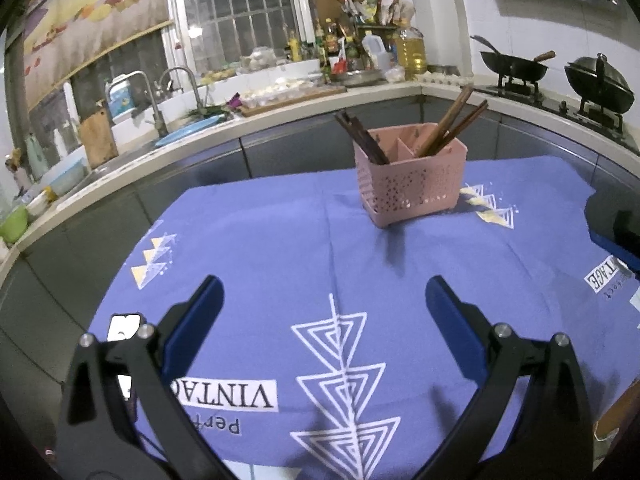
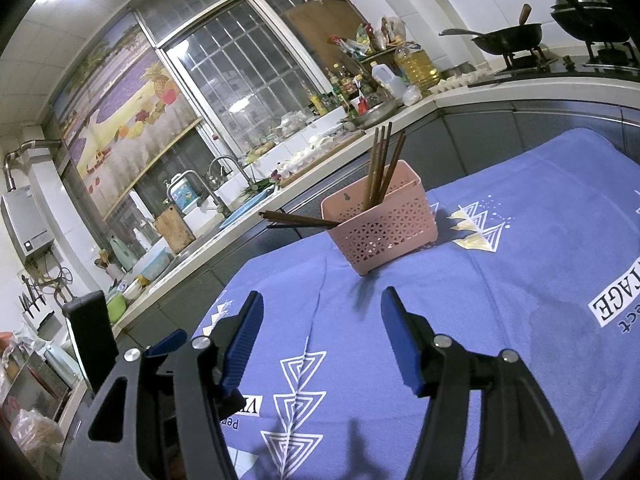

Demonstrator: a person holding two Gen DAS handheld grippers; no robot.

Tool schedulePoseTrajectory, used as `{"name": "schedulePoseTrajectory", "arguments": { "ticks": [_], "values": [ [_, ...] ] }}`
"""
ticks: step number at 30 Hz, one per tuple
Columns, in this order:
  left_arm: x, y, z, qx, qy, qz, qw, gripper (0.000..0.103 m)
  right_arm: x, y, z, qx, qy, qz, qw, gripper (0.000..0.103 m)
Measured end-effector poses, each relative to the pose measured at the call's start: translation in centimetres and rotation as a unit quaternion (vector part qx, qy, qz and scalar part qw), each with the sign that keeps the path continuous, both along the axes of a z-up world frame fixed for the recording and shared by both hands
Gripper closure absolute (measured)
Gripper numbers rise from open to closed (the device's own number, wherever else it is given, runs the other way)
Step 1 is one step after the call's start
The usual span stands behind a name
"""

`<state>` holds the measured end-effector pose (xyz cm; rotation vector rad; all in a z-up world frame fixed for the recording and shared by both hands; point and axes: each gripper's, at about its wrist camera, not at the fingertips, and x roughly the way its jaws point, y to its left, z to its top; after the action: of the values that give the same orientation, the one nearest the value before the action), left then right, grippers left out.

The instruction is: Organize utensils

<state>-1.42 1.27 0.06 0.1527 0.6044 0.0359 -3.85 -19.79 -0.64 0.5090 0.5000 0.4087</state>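
A pink perforated utensil holder stands on the blue patterned tablecloth. Dark chopsticks lean out of its left compartment and lighter brown chopsticks out of its right one. My left gripper is open and empty, low over the cloth in front of the holder. In the right wrist view the holder stands ahead, with dark chopsticks sticking out left and brown ones upright. My right gripper is open and empty, short of the holder.
The kitchen counter curves behind the table with a sink and tap, bottles and two woks on the stove. The right gripper's body shows at the right edge of the left wrist view; the left gripper shows at the left of the right wrist view.
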Motion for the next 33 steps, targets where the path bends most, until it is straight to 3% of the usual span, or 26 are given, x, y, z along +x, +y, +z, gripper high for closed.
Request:
{"name": "schedulePoseTrajectory", "arguments": {
  "ticks": [33],
  "values": [
    [-1.0,0.9,-0.1,-0.013,-0.031,0.021,0.9992,0.006,0.0,0.1,0.0,-0.002,-0.003,0.001,1.000,0.039]
  ]
}}
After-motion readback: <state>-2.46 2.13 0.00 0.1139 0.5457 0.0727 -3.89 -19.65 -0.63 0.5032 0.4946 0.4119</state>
